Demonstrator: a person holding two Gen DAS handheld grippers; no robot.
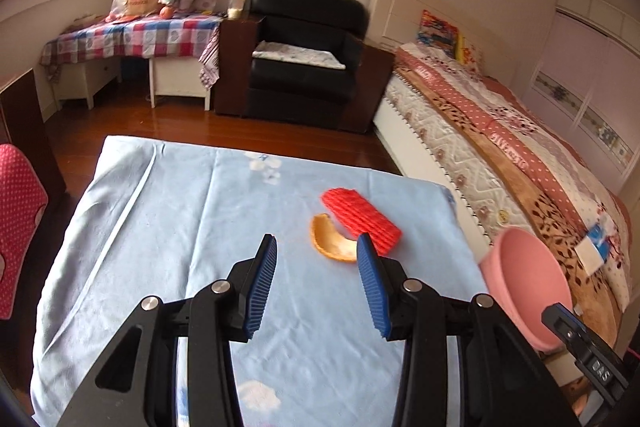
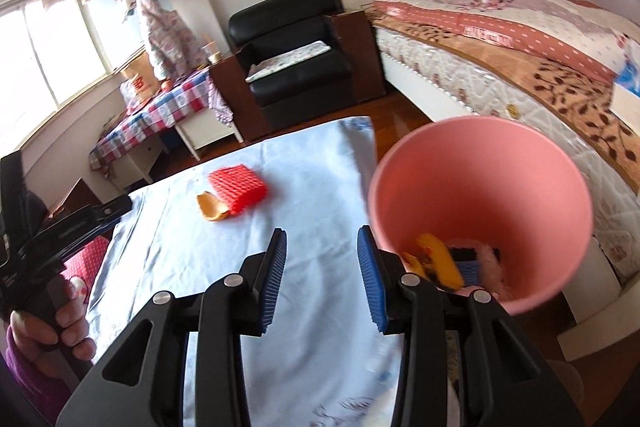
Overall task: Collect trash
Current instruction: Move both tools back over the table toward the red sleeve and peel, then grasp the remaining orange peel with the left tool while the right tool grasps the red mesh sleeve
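The orange peel (image 1: 331, 241) lies curled, hollow side up, on the blue cloth of the tabletop (image 1: 168, 227), touching the red foam net (image 1: 362, 221) that lies flat just behind it toward the far right corner. Your left tool (image 1: 316, 247) hangs over the cloth just short of the peel, tilted downward, its blue pads (image 1: 262, 285) well apart with only bare cloth between them; the tip of its right pad overlaps the peel's near edge in the left wrist view, and you cannot tell from there whether it touches. Your right tool (image 2: 320, 239) also stands open with nothing between its fingers. The pink bin (image 2: 480, 187) sits right against the outer side of its right finger, mouth tipped toward the camera, but how the bin is carried is hidden. Inside it you can see yellow scraps (image 2: 438, 259), something dark blue and a pale pink bit. At the left edge of the right wrist view your hand (image 2: 52, 331) in a purple sleeve grips the left tool's handle. Beyond the tabletop stand a black armchair (image 1: 304, 55), a side table under a checked cloth (image 1: 132, 35) by the window, and a bed (image 1: 520, 135) along the right.
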